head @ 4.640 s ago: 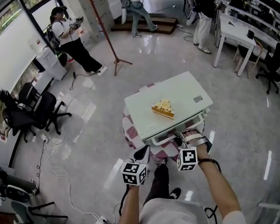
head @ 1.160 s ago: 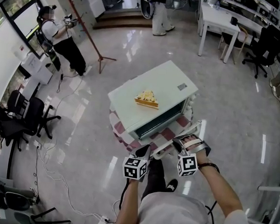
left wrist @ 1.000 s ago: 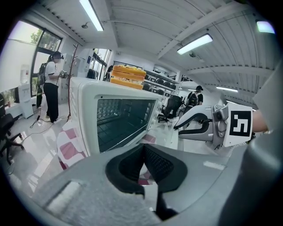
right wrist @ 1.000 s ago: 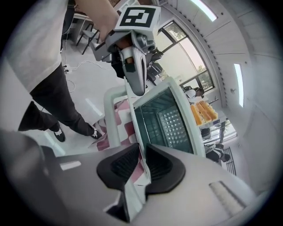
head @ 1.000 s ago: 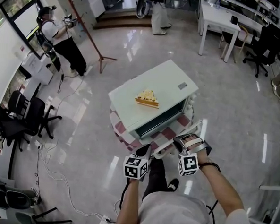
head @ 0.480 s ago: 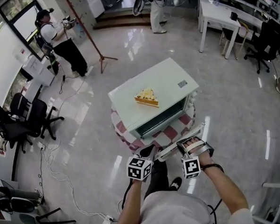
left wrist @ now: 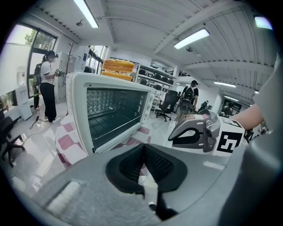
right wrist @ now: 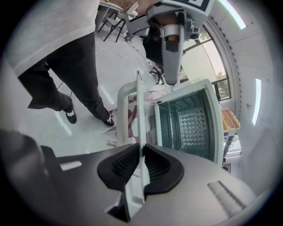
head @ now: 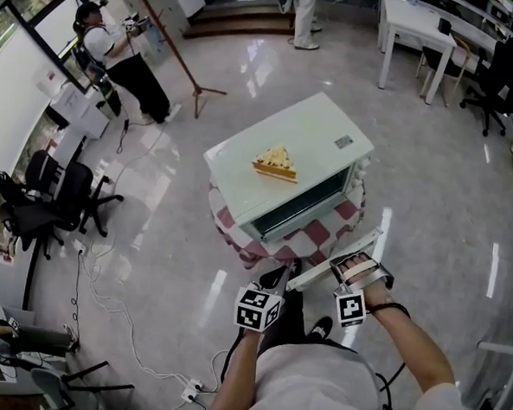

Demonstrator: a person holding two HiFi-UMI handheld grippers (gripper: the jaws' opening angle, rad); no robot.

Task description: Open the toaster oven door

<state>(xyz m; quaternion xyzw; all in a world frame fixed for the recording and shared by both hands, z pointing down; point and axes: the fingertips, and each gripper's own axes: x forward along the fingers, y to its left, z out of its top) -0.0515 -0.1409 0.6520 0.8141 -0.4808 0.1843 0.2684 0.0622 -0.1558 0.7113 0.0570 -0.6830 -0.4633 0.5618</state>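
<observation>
A white toaster oven (head: pixel 290 154) stands on a small table with a red-checked cloth (head: pixel 311 238). A slice of cake (head: pixel 275 164) lies on top of it. The oven door (head: pixel 338 258) hangs folded down toward me, leaving the dark cavity (right wrist: pixel 190 121) with its wire rack exposed. My right gripper (head: pixel 349 270) is shut on the door's free edge (right wrist: pixel 139 110), beside the white handle bar (right wrist: pixel 122 99). My left gripper (head: pixel 273 283) hovers just left of the door, shut and holding nothing. In the left gripper view the open oven (left wrist: pixel 110 112) is straight ahead.
A person's dark trouser legs and shoes (head: pixel 297 319) are under the door. Cables (head: pixel 128 322) trail over the glossy floor at left. Office chairs (head: pixel 53 196), a red stand (head: pixel 175 43), white desks (head: pixel 423 32) and other people (head: pixel 118 53) are further off.
The door was shut 4.6 s ago and is now down. Over the last second my right gripper and the door edge moved slightly toward me. The left gripper stayed beside them.
</observation>
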